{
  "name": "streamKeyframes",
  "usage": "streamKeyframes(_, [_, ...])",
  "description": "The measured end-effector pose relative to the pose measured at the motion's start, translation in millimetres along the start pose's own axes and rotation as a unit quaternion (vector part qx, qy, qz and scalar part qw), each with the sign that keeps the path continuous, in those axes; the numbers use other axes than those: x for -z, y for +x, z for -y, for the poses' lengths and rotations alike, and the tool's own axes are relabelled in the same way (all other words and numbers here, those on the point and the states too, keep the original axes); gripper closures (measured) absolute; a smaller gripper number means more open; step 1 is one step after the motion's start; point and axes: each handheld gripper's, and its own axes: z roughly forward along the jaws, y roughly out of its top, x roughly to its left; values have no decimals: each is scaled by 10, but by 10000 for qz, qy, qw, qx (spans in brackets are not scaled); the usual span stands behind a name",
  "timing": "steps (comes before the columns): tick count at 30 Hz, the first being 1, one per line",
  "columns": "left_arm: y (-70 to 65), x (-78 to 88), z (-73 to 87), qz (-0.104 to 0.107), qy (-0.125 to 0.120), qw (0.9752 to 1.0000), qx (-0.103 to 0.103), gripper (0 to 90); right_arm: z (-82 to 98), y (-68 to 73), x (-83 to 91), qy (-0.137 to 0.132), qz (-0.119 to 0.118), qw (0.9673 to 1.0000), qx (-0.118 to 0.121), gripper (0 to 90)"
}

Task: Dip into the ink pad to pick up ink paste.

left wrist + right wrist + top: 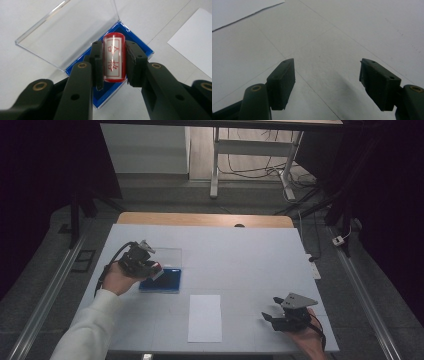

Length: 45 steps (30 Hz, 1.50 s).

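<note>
While I hold my stamp over the ink pad, I think I am at the inking step. The table is big and white. The sheet lies just to the right of the pad, nearer me. The pad is blue, with its clear lid flipped open behind it. My left gripper pinches the red stamp right above the pad. My right gripper waits far right of the pad, jaws apart, holding nothing. Next I should press the stamp down flat, then carry it to the sheet.
</note>
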Motion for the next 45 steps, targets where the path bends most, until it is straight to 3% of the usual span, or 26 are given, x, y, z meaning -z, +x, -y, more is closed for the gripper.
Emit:
streamKeyframes(22, [19,-362,16,102,297,9994,117,704,13,-11,-2,43,-15,10000,-1,283])
streamKeyframes(45, [23,-420,14,108,491,9986,140,706,14,-10,-1,69,-9,10000,8,283])
